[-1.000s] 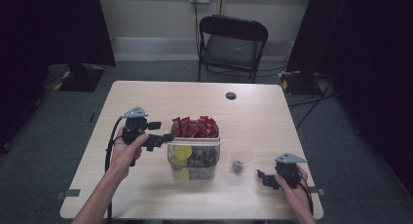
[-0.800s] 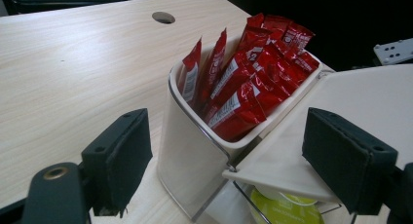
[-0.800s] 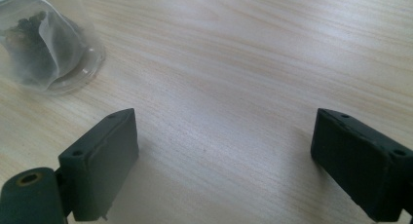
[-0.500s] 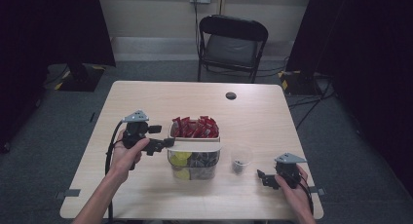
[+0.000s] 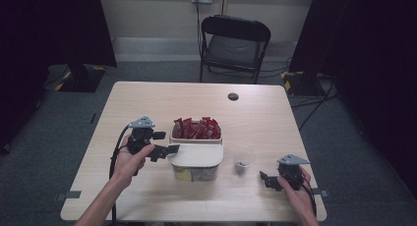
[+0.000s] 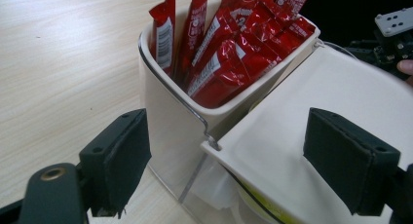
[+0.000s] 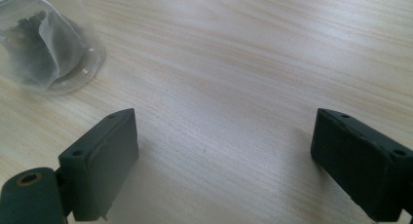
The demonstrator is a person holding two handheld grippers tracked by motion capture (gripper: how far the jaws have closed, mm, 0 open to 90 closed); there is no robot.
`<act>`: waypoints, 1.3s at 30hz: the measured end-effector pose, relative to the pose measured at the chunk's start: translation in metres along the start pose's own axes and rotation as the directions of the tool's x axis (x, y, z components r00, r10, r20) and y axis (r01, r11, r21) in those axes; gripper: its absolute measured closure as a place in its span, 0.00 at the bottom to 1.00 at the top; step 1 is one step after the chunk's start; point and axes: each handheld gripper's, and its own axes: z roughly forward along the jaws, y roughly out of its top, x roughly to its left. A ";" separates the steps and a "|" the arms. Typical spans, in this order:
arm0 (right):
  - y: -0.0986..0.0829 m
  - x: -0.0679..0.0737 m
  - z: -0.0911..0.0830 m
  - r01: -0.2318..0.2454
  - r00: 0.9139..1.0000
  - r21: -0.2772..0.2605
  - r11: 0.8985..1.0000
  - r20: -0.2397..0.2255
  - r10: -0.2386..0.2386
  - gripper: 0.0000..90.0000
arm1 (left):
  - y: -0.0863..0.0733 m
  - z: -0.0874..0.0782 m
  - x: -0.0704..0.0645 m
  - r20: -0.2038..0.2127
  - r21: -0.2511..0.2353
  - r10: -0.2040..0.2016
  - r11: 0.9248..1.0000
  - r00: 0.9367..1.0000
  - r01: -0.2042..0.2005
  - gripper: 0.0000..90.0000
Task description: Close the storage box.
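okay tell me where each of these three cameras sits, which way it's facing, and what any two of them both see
High view: above the person's side, looking forward and down on the table; both forearms enter from the bottom, holding the left gripper and right gripper.
Left gripper view: rides the left gripper, facing the white container of red packets between open jaws.
Right gripper view: rides the right gripper, looking down at bare tabletop with the clear cup at upper left.
Shared: high and left gripper views both show the container; high and right gripper views, the cup.

Red sachets: white print, barcode, unreadable.
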 end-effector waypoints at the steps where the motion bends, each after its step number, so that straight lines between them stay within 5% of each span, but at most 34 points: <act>1: 0.000 0.000 0.000 0.000 1.000 0.000 1.000 0.000 0.000 0.11 | -0.001 0.000 -0.001 -0.001 0.003 0.003 1.000 1.000 -0.003 0.19; 9: 0.000 0.000 0.000 0.000 1.000 0.000 1.000 0.000 0.000 0.11 | -0.010 0.005 -0.001 -0.020 0.046 0.026 0.999 0.999 -0.025 0.19; 21: 0.000 0.000 0.000 0.000 1.000 0.000 1.000 0.000 0.000 0.11 | -0.013 -0.008 0.004 -0.018 -0.004 0.010 1.000 1.000 -0.010 0.18; 27: 0.000 0.000 0.000 0.000 1.000 0.000 1.000 0.000 0.000 0.11 | -0.016 -0.025 0.016 -0.053 -0.036 -0.024 0.999 0.998 0.022 0.17; 39: 0.000 0.000 0.000 0.000 1.000 0.000 1.000 0.000 0.000 0.11 | -0.045 -0.044 0.043 -0.176 0.008 -0.051 0.999 0.983 0.053 0.17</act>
